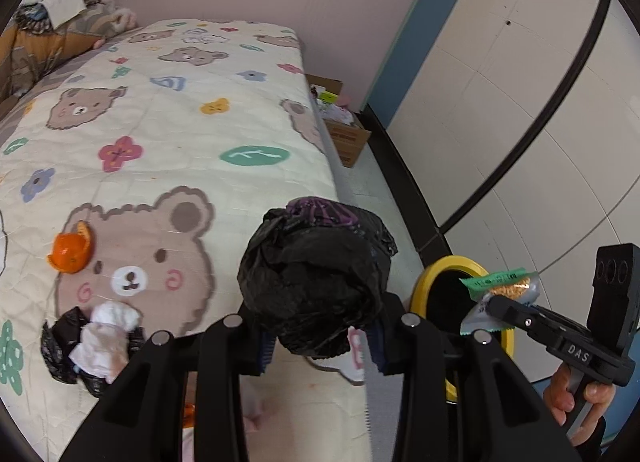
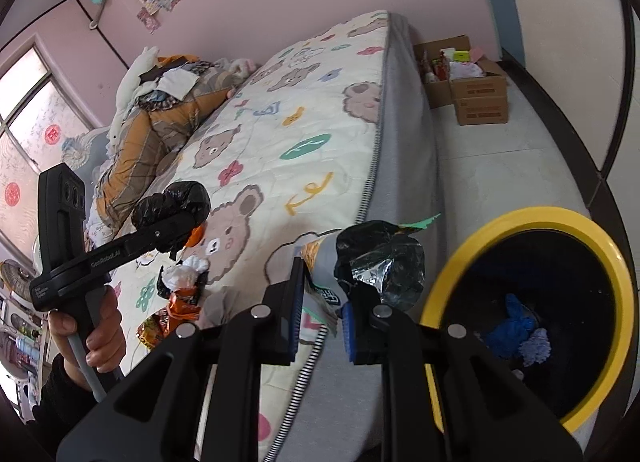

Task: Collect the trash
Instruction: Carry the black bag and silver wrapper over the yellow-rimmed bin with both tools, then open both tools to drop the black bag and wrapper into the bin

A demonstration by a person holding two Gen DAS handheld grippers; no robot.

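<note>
My left gripper (image 1: 320, 346) is shut on a crumpled black plastic bag (image 1: 316, 278), held above the bed's edge; it also shows in the right wrist view (image 2: 176, 201). My right gripper (image 2: 320, 310) is shut on a grey and green snack wrapper (image 2: 376, 262) with a foil inside, held beside the yellow-rimmed trash bin (image 2: 600, 254). In the left wrist view the wrapper (image 1: 500, 298) hangs over the bin (image 1: 424, 286). On the bed lie an orange peel (image 1: 72, 250) and a white tissue wad (image 1: 108, 334) on black plastic.
The bear-print bed cover (image 1: 180, 133) fills the left. The bin holds blue and pale trash (image 2: 520, 330). An orange snack bag (image 2: 172, 318) lies on the bed. Cardboard boxes (image 2: 476, 89) stand on the floor by the wall. Folded quilts (image 2: 160, 121) lie at the bed's head.
</note>
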